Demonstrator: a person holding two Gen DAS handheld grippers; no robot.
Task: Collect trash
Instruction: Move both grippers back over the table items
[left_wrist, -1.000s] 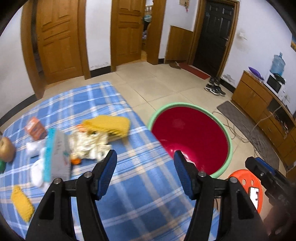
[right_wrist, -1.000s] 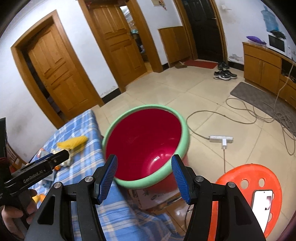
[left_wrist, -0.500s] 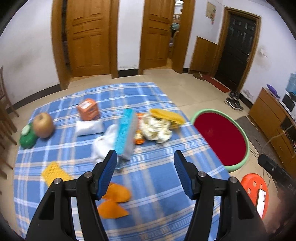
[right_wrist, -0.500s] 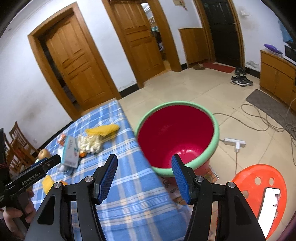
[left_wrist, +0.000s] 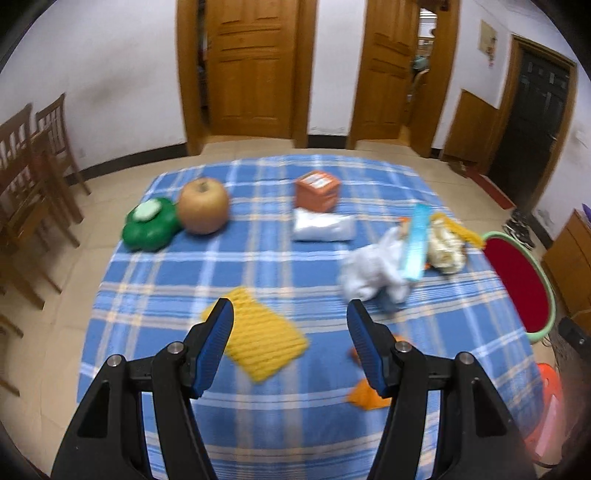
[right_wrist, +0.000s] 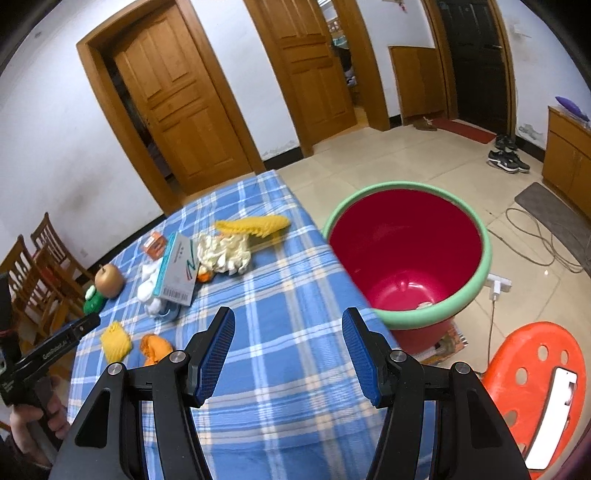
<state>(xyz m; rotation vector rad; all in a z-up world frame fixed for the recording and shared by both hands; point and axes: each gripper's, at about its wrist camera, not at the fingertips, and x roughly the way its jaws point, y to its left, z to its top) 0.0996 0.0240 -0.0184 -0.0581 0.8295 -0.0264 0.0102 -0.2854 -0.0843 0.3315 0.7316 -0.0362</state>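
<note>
Trash lies on a blue checked tablecloth (left_wrist: 258, 266): a yellow foam net (left_wrist: 258, 339), orange peel (left_wrist: 364, 397), crumpled white tissue (left_wrist: 373, 269), a flat light-blue box (left_wrist: 415, 247), a white packet (left_wrist: 321, 227) and a small orange box (left_wrist: 317, 190). A red bin with a green rim (right_wrist: 406, 254) stands on the floor at the table's right edge. My left gripper (left_wrist: 290, 347) is open and empty above the yellow net and the peel. My right gripper (right_wrist: 288, 354) is open and empty over the table's near right corner, beside the bin.
An apple (left_wrist: 203, 210) and a green toy (left_wrist: 149, 223) sit at the table's far left. Wooden chairs (left_wrist: 26, 173) stand to the left. An orange stool (right_wrist: 532, 387) with a phone on it is right of the bin. Cables (right_wrist: 532, 236) lie on the floor.
My left gripper has swung left, from the bin to the table's middle, and now faces the yellow net. My right gripper has drawn back and left, from over the bin to the table corner.
</note>
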